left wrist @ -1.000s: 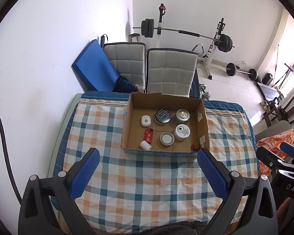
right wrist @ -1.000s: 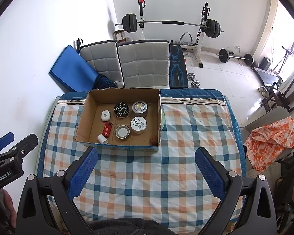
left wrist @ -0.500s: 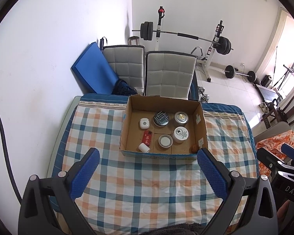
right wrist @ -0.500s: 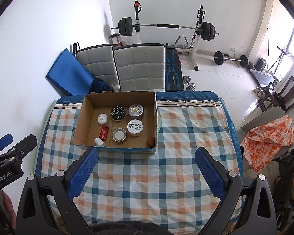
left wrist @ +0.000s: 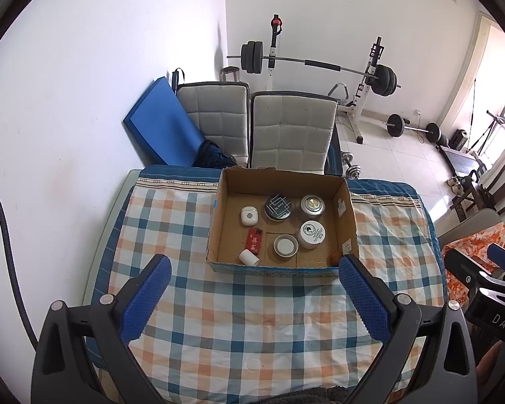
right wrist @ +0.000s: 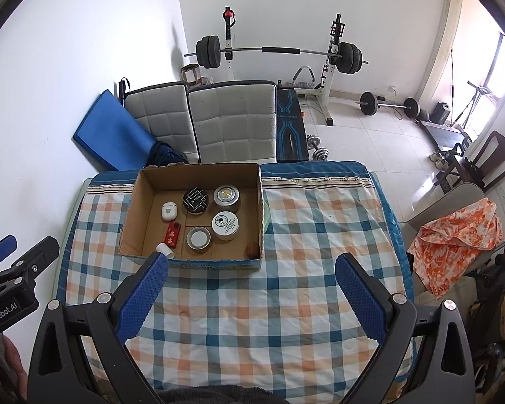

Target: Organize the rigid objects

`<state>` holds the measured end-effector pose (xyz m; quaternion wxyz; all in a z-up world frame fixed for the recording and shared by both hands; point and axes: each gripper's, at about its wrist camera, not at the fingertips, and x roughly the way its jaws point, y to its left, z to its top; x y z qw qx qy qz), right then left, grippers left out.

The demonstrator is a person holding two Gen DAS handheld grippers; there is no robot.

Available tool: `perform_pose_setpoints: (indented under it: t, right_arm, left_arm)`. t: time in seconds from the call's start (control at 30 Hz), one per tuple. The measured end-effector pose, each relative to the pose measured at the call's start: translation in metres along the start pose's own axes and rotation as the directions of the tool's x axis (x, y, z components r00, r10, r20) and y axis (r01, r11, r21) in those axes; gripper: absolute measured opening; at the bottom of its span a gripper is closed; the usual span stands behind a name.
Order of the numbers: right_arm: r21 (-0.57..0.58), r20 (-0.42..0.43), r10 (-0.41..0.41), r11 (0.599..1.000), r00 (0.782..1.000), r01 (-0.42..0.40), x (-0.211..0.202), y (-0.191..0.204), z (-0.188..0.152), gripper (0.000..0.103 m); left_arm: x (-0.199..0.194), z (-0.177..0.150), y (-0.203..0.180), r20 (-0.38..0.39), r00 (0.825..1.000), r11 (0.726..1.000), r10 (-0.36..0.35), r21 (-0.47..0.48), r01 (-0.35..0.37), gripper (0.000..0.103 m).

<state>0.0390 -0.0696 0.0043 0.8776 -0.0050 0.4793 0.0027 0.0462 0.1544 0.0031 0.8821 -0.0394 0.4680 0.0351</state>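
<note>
the cardboard box sits on the far half of the desk, open side up, with its long axis running left to right across the checked cloth and its far wall close to the far desk edge. inside it, the items stand apart from one another: a white earbud case at far left, a black round tin with a white line pattern beside it, and a silver round tin at far right. the near row holds a red lighter whose long axis runs near to far, a small white cylinder lying on its side against the near wall, a grey-rimmed round lid, and a white jar with a printed label. a small brown ball rests in the near right corner, touching the walls. the cloth between the box and the near desk edge is bare, and open cloth also lies to the left and right of the box. the left gripper hovers above the near cloth with its blue pads wide apart, holding nothing. the right gripper hovers likewise, pads wide apart and empty. two grey padded chairs stand behind the desk.
</note>
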Motion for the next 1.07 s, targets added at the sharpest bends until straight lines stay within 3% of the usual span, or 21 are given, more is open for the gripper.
perform_pose_setpoints:
  t: [1.07]
  right_arm:
    - [0.015,-0.008,0.003,1.0,1.0,-0.003,0.0,0.002,-0.004,0.101]
  left_arm:
    - [0.0,0.004,-0.005,-0.015,1.0,0.999,-0.023,0.022,0.023,0.102]
